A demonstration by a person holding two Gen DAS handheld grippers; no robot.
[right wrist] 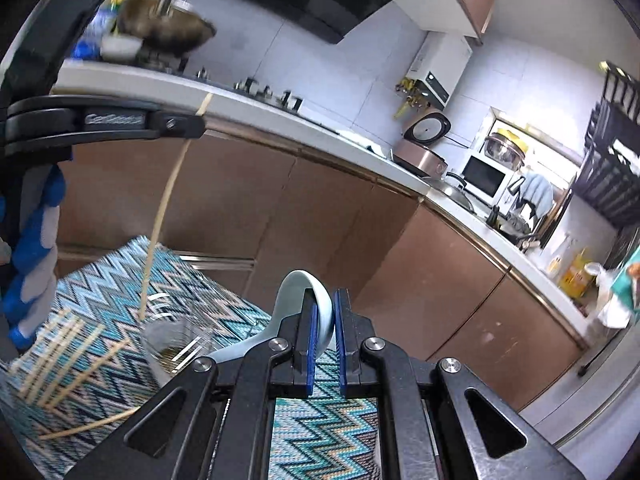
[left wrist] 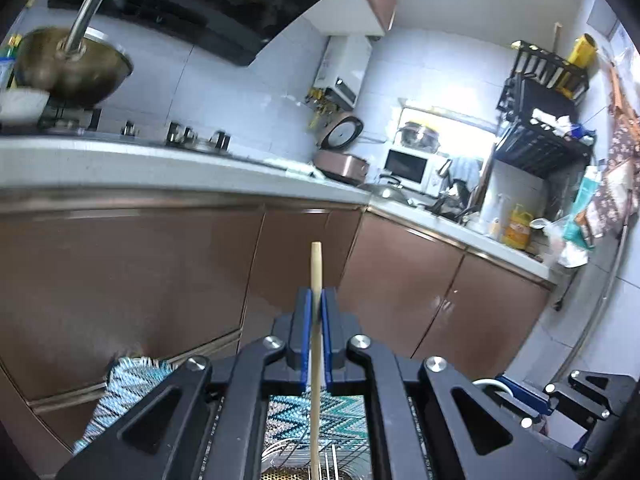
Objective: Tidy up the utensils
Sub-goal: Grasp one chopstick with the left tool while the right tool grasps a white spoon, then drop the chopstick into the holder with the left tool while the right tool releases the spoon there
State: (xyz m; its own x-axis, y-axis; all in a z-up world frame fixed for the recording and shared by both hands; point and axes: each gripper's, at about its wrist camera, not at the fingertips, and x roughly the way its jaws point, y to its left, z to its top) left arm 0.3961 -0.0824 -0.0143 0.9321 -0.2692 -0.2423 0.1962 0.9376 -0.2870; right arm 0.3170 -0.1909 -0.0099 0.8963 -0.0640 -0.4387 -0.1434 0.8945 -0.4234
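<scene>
My left gripper (left wrist: 316, 300) is shut on a wooden chopstick (left wrist: 316, 276) that stands upright between the blue pads, its lower end over a wire utensil holder (left wrist: 320, 460). The same chopstick (right wrist: 166, 208) shows in the right wrist view, hanging from the left gripper (right wrist: 176, 124) down into the round holder (right wrist: 176, 344). My right gripper (right wrist: 326, 312) is shut on a pale blue ceramic spoon (right wrist: 308, 292), bowl up, handle pointing down left. Several more chopsticks (right wrist: 68, 356) lie loose on the zigzag cloth.
A blue zigzag-patterned cloth (right wrist: 120, 280) covers the table. Brown cabinets (left wrist: 140, 272) and a white counter (left wrist: 120, 160) stand ahead, with a wok (left wrist: 76, 64) on the stove, a rice cooker (left wrist: 344, 164), a microwave (left wrist: 408, 166) and a black rack (left wrist: 544, 120).
</scene>
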